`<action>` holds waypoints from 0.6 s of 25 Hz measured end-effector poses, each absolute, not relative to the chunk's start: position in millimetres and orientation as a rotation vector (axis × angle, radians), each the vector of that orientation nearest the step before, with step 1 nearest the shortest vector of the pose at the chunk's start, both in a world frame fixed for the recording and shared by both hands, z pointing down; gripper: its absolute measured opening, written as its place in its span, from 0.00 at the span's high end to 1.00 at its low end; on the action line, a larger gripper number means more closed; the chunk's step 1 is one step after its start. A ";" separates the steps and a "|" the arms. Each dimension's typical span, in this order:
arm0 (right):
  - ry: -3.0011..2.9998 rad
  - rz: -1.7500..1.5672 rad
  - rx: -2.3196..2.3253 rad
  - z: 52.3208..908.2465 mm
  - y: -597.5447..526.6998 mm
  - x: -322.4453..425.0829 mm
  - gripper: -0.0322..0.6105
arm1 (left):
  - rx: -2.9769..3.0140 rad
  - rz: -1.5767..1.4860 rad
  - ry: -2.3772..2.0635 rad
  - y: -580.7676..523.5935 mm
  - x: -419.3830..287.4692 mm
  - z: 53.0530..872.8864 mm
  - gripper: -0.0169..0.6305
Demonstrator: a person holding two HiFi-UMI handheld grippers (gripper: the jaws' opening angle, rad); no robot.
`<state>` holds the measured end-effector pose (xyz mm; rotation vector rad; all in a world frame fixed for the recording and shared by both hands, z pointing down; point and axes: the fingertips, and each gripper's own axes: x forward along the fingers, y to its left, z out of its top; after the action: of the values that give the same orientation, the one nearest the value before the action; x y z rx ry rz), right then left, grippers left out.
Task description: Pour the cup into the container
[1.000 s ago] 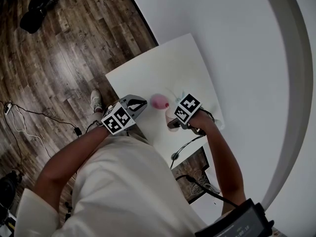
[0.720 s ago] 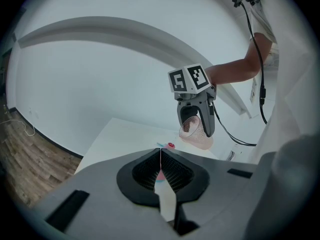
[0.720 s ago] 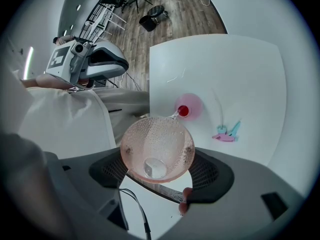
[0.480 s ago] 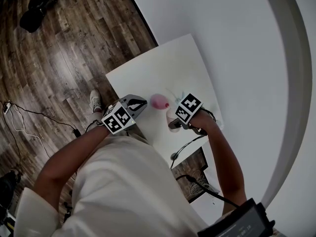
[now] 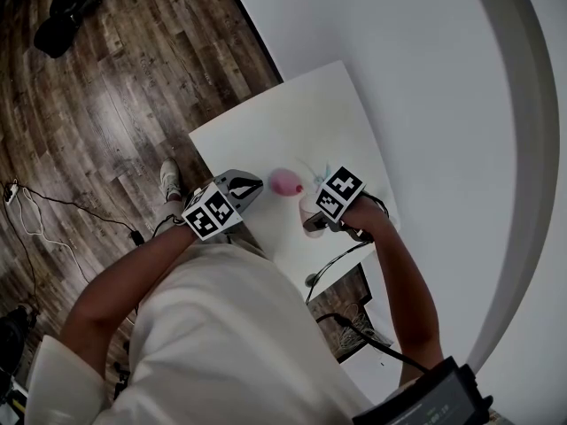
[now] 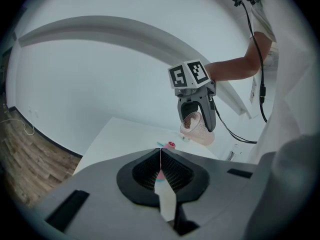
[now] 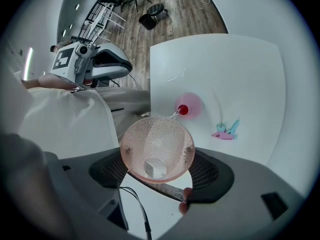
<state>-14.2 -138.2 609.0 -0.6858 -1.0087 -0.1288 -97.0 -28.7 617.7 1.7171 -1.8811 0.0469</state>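
Note:
My right gripper (image 7: 158, 160) is shut on a pink dimpled cup (image 7: 157, 148), tipped with its mouth toward the camera and its clear base showing. A thin streak runs from the cup's far rim to the small pink container (image 7: 188, 106), which shows red at its middle. Seen from the head, the container (image 5: 284, 182) stands on the white table (image 5: 292, 118) just left of the right gripper (image 5: 315, 218). In the left gripper view, the cup (image 6: 197, 128) hangs tilted above the container (image 6: 171, 145). My left gripper (image 6: 160, 160) is shut with nothing in it, held near the table's front-left edge (image 5: 245, 188).
A small pink and teal object (image 7: 225, 130) lies on the table right of the container, with a thin clear line curving toward it. Wooden floor (image 5: 115, 87) with cables (image 5: 35, 215) and a dark object (image 5: 64, 18) lies left. A white wall (image 5: 425, 69) borders the table.
The right gripper with the cup has crept slightly to the right. The left gripper and the container have stayed put.

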 end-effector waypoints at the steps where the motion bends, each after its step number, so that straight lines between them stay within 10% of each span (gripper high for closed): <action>1: -1.008 -0.129 -0.687 608.7 -138.1 -14.4 0.37 | 1.717 0.047 -1.881 -28.8 -97.1 618.1 0.95; 15: -0.986 -0.127 -0.695 603.3 -137.1 -11.4 0.37 | 1.724 0.045 -1.876 -32.4 -96.5 622.6 0.95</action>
<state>-11.4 -137.1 603.3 -0.6954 -0.9860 -0.1273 -96.5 -32.4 622.6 1.7235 -1.8756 0.0452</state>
